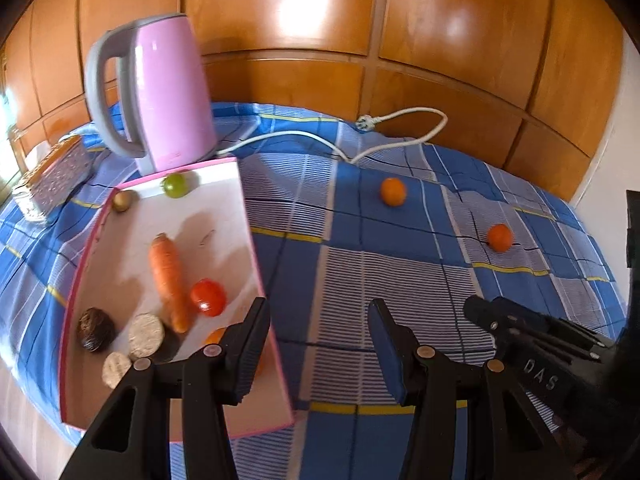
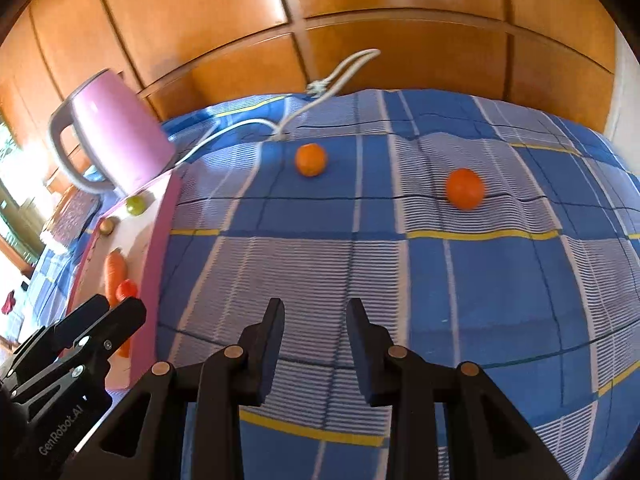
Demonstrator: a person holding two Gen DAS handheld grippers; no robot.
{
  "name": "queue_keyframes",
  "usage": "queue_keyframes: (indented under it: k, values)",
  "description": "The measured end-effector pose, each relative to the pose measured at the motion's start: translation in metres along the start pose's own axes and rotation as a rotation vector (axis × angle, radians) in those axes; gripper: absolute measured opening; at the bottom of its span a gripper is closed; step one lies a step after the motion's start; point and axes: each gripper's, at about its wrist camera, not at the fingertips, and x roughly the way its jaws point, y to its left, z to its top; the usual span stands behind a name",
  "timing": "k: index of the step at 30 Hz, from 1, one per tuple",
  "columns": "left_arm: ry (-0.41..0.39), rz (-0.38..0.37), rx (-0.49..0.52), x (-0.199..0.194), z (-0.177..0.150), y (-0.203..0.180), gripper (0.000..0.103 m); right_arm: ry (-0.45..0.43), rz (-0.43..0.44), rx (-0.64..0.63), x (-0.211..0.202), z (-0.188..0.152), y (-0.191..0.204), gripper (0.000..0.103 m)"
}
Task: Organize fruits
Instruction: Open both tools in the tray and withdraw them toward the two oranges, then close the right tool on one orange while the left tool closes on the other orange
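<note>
Two oranges [image 2: 311, 159] [image 2: 464, 189] lie apart on the checked cloth [image 2: 400, 280] beyond our tongs; the right tongs [image 2: 316, 320] and left tongs [image 1: 318, 320] both stand spread, pinching nothing. The pink tray [image 1: 248, 216] sits left.

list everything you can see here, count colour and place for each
shallow tray with pink rim: 1, white inside, left on the cloth
long carrot: 1, orange, in the tray
round tomato: 1, red, beside the carrot
round green fruit: 1, tray's far end
small brownish fruit: 1, tray's far corner
dark wrinkled fruit: 1, tray's near end
pale round pieces: 2, near end
loose oranges: 2, orange, on the cloth right of the tray
checked cloth: 1, blue and white
electric kettle: 1, pink, behind the tray
power cord: 1, white, far edge
wooden panels: brown, behind
left gripper: black, jaws open, empty
right gripper: black, jaws open, empty
</note>
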Motion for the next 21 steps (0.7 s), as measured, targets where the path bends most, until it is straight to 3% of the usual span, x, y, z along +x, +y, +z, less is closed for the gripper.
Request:
queue_keyframes:
  k: [13, 21]
  values:
    - [0.053, -0.041, 0.029, 0.033, 0.013, -0.027, 0.052, -0.01, -0.104, 0.145, 0.01, 0.02, -0.073, 0.037]
    - [0.065, -0.064, 0.037, 0.056, 0.029, -0.04, 0.053, 0.0, -0.119, 0.19, 0.026, 0.04, -0.096, 0.037]
